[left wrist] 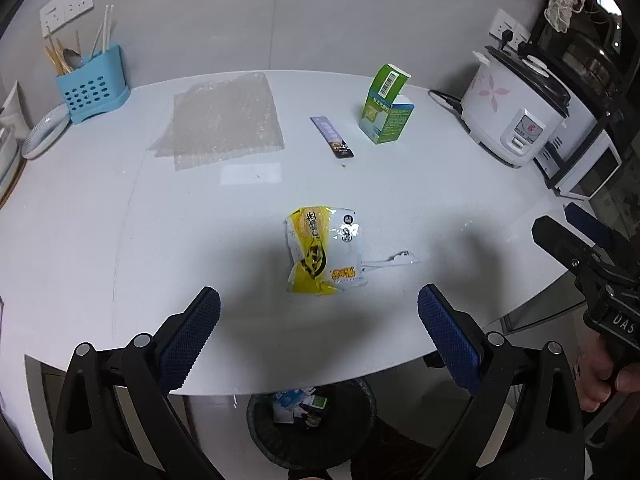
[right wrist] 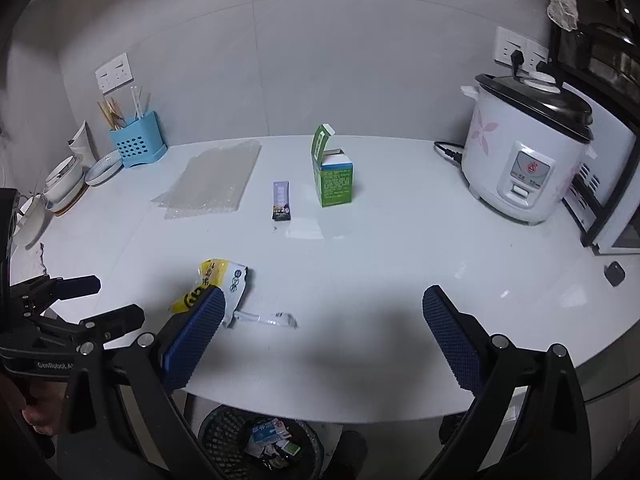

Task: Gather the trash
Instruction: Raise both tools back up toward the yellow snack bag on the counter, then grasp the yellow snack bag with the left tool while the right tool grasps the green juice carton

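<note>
White bench [left wrist: 120, 220] fills both views beneath a grey wall. Near its front edge lies a crumpled yellow snack wrapper [left wrist: 325, 251], a clear plastic scrap [left wrist: 390, 261] touching its right side. Left tongs [left wrist: 319, 334] hover level above that front edge, spread wide and empty, aimed at the wrapper. Right tongs [right wrist: 323, 332] hang alongside, also wide and empty. Below the edge stands a black mesh bin [left wrist: 260, 432] holding litter. Farther back sit a sachet [left wrist: 331, 137], green carton [left wrist: 386, 110] and bubble wrap [left wrist: 222, 116].
</note>
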A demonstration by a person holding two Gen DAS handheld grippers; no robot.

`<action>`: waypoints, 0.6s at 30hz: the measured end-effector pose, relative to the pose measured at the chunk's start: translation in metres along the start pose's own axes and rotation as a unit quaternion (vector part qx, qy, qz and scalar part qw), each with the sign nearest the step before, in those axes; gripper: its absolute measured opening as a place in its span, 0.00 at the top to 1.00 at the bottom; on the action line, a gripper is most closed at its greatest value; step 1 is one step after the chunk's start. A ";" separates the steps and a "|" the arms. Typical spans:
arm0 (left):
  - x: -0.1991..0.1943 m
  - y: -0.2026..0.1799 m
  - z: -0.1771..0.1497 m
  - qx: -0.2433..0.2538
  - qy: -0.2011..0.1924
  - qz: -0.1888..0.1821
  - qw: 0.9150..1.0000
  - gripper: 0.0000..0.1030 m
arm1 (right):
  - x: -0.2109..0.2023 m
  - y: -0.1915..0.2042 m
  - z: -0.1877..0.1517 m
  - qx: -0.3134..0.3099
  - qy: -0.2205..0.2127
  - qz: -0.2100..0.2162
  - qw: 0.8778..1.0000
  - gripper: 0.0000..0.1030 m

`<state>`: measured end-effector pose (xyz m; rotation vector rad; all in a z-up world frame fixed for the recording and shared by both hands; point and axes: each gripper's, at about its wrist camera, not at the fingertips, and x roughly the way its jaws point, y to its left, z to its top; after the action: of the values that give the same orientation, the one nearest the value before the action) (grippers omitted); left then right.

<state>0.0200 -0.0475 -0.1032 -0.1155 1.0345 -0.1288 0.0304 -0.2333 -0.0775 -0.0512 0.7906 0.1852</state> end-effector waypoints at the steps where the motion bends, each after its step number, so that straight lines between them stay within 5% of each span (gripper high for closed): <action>1: 0.005 -0.001 0.006 -0.003 0.002 0.002 1.000 0.06 | 0.006 -0.002 0.006 -0.002 0.000 0.002 1.000 0.08; 18: 0.113 -0.011 0.042 -0.018 0.071 0.064 0.995 0.06 | 0.122 -0.032 0.080 -0.033 0.021 0.029 0.999 0.08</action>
<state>0.1130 -0.0751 -0.1759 -0.0722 1.1834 -0.0011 0.1764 -0.2377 -0.1090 -0.0951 0.8281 0.2659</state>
